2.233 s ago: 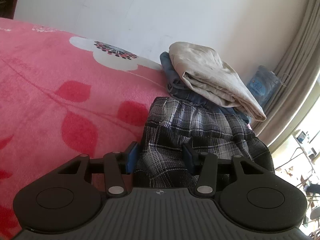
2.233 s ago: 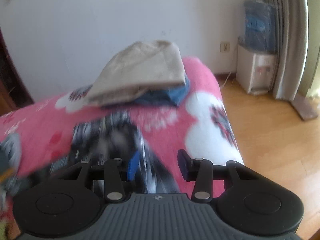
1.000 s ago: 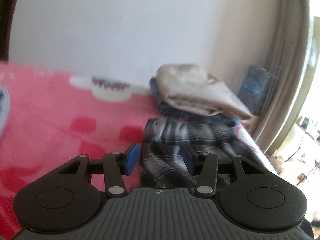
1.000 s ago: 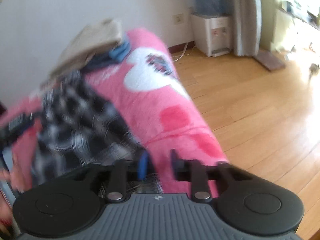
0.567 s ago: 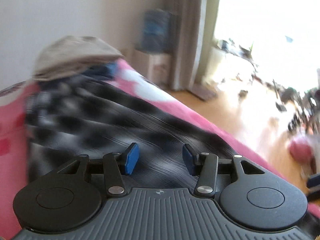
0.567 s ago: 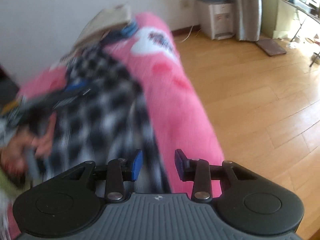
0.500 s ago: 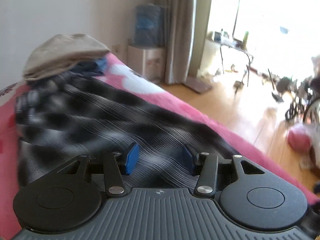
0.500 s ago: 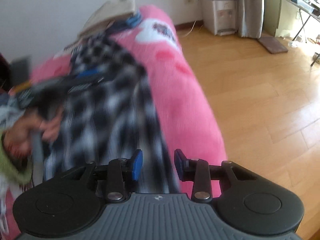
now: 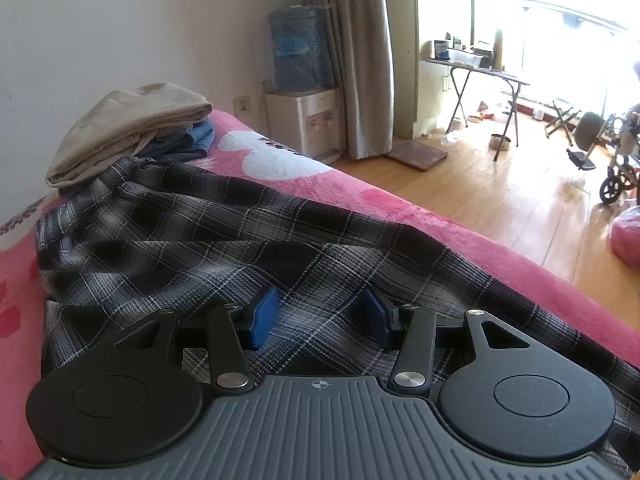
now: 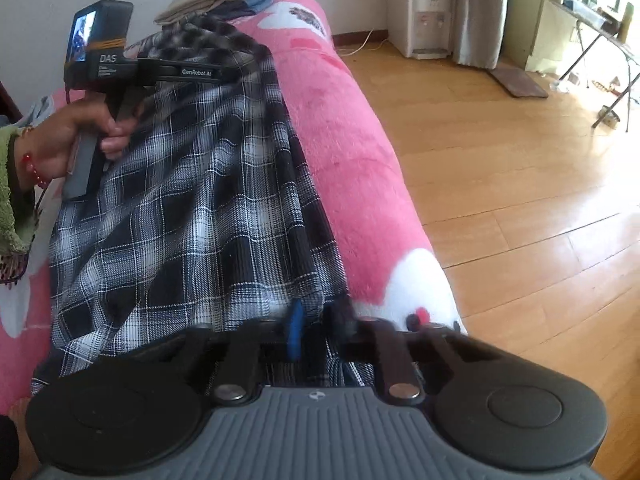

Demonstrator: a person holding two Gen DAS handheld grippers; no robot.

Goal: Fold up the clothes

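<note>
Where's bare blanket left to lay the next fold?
Free: the pink blanket strip between the plaid garment and the bed's floor-side edge, widest near the white flower print. Crowded: the folded stack by the wall and mid-bed under the plaid.

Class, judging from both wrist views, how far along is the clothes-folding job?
Done: a beige garment and blue clothes sit folded in a stack at the far end of the pink blanket. In hand: the plaid garment lies spread out, its near edge pinched by the right hand-held gripper; the left hand-held gripper hovers open above it. Left: folding and stacking it.
</note>
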